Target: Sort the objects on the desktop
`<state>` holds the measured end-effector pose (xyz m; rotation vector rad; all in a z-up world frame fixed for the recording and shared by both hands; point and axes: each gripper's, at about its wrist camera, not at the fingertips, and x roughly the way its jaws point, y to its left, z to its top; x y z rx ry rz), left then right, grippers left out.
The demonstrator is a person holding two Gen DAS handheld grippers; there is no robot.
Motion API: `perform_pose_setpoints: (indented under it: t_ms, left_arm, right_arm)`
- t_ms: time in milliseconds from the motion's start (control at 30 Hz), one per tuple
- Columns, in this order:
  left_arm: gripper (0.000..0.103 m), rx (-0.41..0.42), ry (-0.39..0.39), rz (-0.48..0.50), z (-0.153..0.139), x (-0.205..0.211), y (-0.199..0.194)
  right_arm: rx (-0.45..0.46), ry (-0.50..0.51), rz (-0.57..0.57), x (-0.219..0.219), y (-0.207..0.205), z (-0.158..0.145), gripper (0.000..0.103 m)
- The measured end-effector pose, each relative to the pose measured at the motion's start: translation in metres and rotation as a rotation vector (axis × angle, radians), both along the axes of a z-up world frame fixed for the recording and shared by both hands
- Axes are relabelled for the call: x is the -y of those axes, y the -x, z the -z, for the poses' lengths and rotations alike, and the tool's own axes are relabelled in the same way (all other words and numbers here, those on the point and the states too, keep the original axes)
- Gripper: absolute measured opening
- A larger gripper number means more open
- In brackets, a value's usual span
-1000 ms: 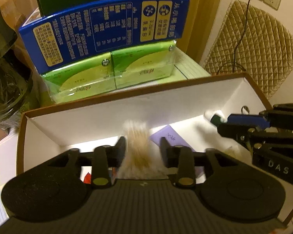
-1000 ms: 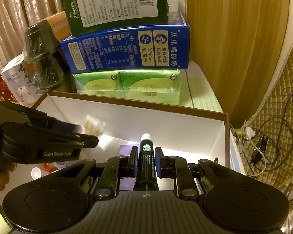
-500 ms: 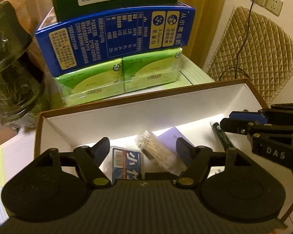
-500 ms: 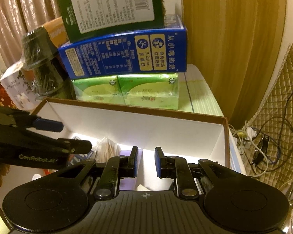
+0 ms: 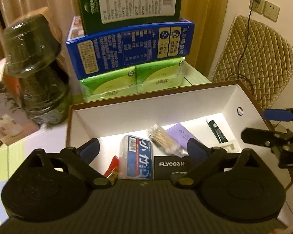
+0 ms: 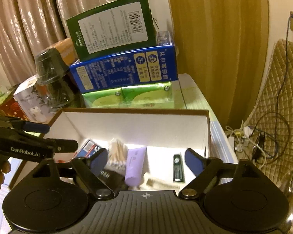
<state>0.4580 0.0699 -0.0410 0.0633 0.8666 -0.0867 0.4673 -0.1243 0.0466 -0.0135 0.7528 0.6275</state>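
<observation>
A brown-rimmed white box (image 5: 156,103) (image 6: 134,124) holds a bag of cotton swabs (image 5: 163,139) (image 6: 117,154), a blue-and-red pack (image 5: 139,157), a purple tube (image 5: 180,135) (image 6: 135,165), a dark green tube (image 5: 216,130) (image 6: 178,167) and a black FLYCO card (image 5: 171,164). My left gripper (image 5: 143,149) is open and empty above the box's near side. My right gripper (image 6: 146,160) is open and empty above the box, over the purple and green tubes. Each gripper shows at the edge of the other's view.
Behind the box stand stacked cartons: green tissue packs (image 5: 132,81), a blue carton (image 5: 130,48) and a dark green carton (image 5: 130,2). A dark glass jar (image 5: 35,68) stands at the back left. A quilted cushion (image 5: 259,62) and cables (image 6: 263,142) lie to the right.
The left gripper let go of the cotton swab bag and the right let go of the green tube; both now lie in the box. Both grippers opened wide and pulled back and up.
</observation>
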Motion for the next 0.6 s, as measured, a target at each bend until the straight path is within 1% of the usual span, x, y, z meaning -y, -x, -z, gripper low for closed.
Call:
perform_pose_setpoints:
  t_ms: [100, 167, 233, 300, 433, 533, 600]
  left_arm:
    - [0.096, 0.02, -0.002, -0.005, -0.008, 0.001, 0.016]
    - [0.098, 0.036, -0.004, -0.007, -0.014, 0.0, 0.027]
    - [0.098, 0.052, -0.008, -0.01, -0.019, 0.001, 0.039]
    - [0.099, 0.065, -0.013, -0.011, -0.024, 0.002, 0.051]
    - [0.102, 0.091, -0.023, -0.027, -0.035, 0.004, 0.074]
    - [0.102, 0.109, -0.027, -0.045, -0.043, 0.005, 0.094]
    - [0.102, 0.114, -0.023, -0.057, -0.046, 0.005, 0.108]
  right_arm:
    - [0.002, 0.0, 0.008, 0.006, 0.015, -0.005, 0.098]
    - [0.022, 0.005, 0.003, 0.009, 0.028, -0.009, 0.101]
    - [0.049, 0.016, -0.003, 0.012, 0.042, -0.014, 0.101]
    - [0.057, 0.025, -0.001, 0.014, 0.053, -0.016, 0.101]
    - [0.059, 0.009, 0.014, 0.024, 0.073, -0.022, 0.101]
    - [0.048, -0.007, 0.023, 0.033, 0.086, -0.025, 0.101]
    - [0.047, 0.001, 0.013, 0.037, 0.097, -0.027, 0.101]
